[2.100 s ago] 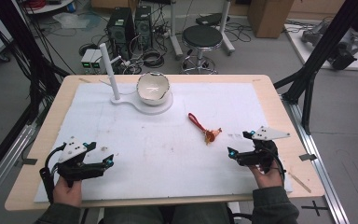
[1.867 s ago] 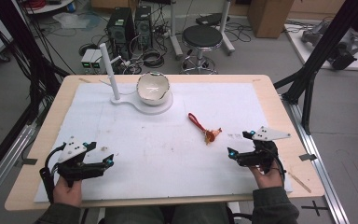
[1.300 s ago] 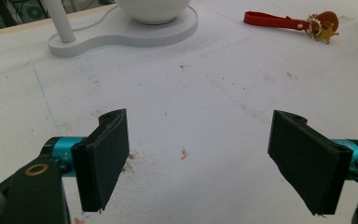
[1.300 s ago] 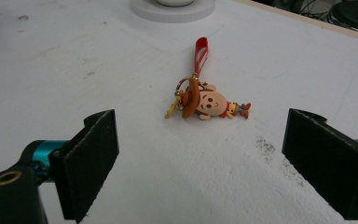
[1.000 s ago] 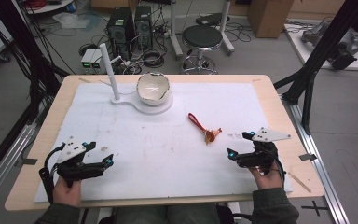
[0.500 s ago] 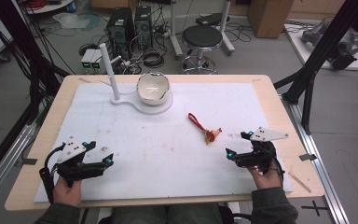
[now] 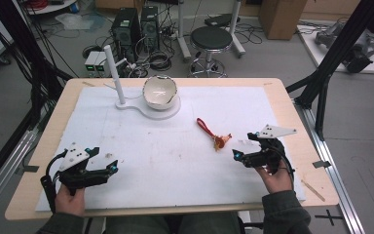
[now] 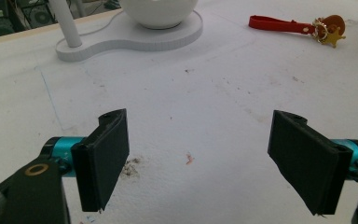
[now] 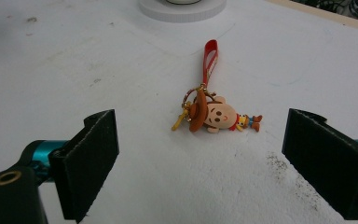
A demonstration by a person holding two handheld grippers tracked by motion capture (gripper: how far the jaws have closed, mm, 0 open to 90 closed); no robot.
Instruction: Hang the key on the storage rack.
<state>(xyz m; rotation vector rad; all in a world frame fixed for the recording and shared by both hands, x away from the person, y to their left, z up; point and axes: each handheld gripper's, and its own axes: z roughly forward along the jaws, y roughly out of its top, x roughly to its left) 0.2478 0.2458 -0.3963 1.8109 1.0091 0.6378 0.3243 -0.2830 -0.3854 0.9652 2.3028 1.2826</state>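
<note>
A keychain with a red strap [image 7: 204, 126] and a small cowboy figure [image 7: 221, 141] lies right of the mat's centre. In the right gripper view the figure [image 9: 216, 115] lies flat just ahead of the jaws, and the red strap [image 9: 209, 56] points away. My right gripper [image 7: 237, 156] is open, a short way to the right of the figure and nearer me, holding nothing. At the front left my left gripper [image 7: 113, 167] is open and empty over the white mat [image 8: 214, 93]. The left gripper view has the keychain [image 8: 298, 25] far off at the upper right.
A white bowl [image 7: 159, 91] sits on a white stand base [image 7: 146, 109] with an upright post [image 7: 114, 73] at the back of the table. The mat [image 7: 175, 161] carries small stains. A stool, computers and cables are on the floor beyond the table.
My right gripper has crept slightly left, toward the keychain. The left gripper and the keychain have stayed where they were.
</note>
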